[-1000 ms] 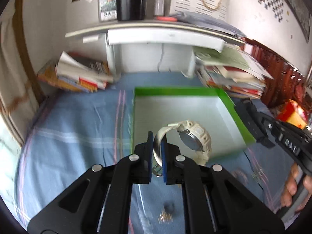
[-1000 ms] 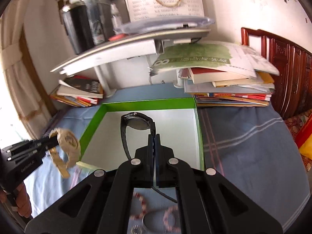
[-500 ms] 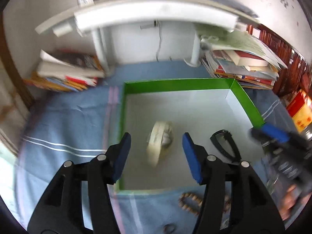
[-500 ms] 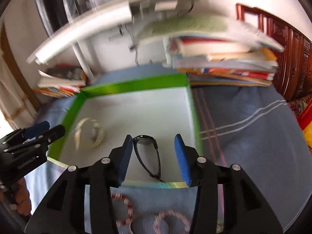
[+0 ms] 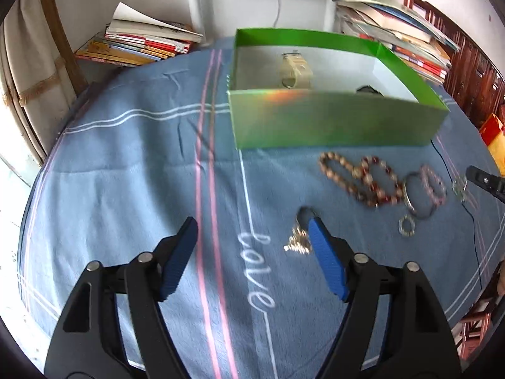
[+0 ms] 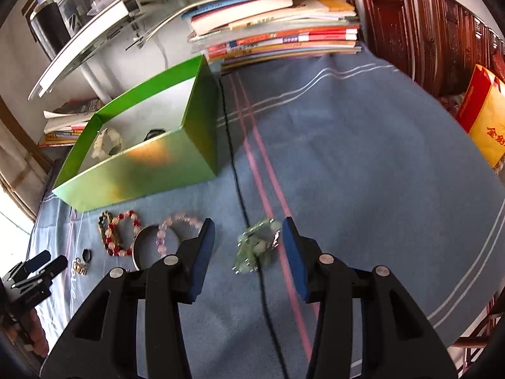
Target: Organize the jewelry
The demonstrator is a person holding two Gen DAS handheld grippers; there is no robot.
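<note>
Loose jewelry lies on the blue cloth of the worktop just in front of the green box (image 5: 331,123): a brown bead bracelet (image 5: 339,170), a red bead bracelet (image 5: 378,183), a pink bead bracelet (image 6: 176,230), a metal bangle (image 5: 413,195) and a small gold piece (image 5: 298,241). A cream watch (image 5: 293,69) and a black watch (image 5: 367,89) rest inside the box. The left hand-held gripper (image 5: 252,237) is opening, nothing between its fingers, the gold piece just beside its right finger. The right hand-held gripper (image 6: 247,246) stands partly open around a green bead bracelet (image 6: 257,243), pads apart from it.

Stacked books (image 6: 277,31), blue cloth (image 6: 363,158)
</note>
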